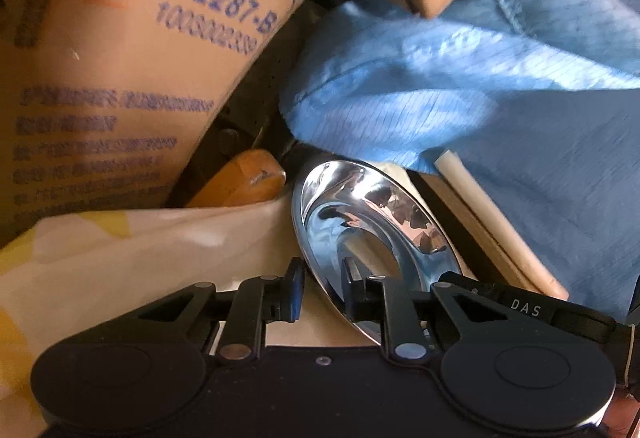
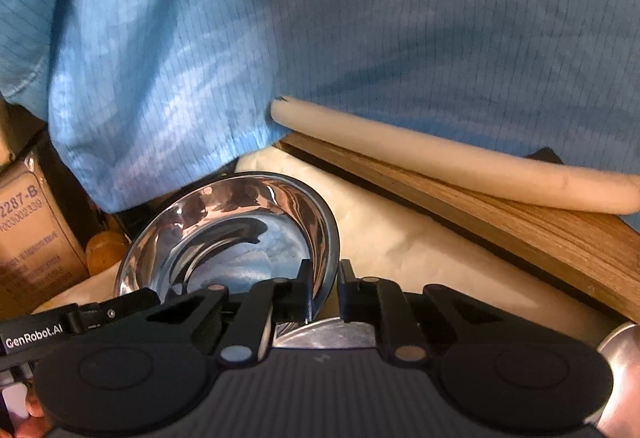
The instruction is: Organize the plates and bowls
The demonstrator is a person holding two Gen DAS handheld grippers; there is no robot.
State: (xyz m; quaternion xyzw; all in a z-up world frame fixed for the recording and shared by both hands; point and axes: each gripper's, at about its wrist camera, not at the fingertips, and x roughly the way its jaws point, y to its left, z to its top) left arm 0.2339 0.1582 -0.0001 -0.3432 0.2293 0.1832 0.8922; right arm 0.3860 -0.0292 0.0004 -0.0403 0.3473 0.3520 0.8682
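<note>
2 grippers (image 1: 322, 288) (image 2: 324, 288) – 1 steel bowl (image 2: 240, 234), rim pinched

The bowl (image 2: 240, 234) sits on the worktop (image 2: 420, 246) near its edge; boxes (image 1: 120, 77) stand behind it, toward the far corner.

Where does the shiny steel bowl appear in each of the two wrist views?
Left wrist: steel bowl, lower centre, tilted, its rim between the left gripper's fingers.
Right wrist: steel bowl, lower left of centre, its rim in the right gripper.
Shared landmark: printed cardboard box.
</note>
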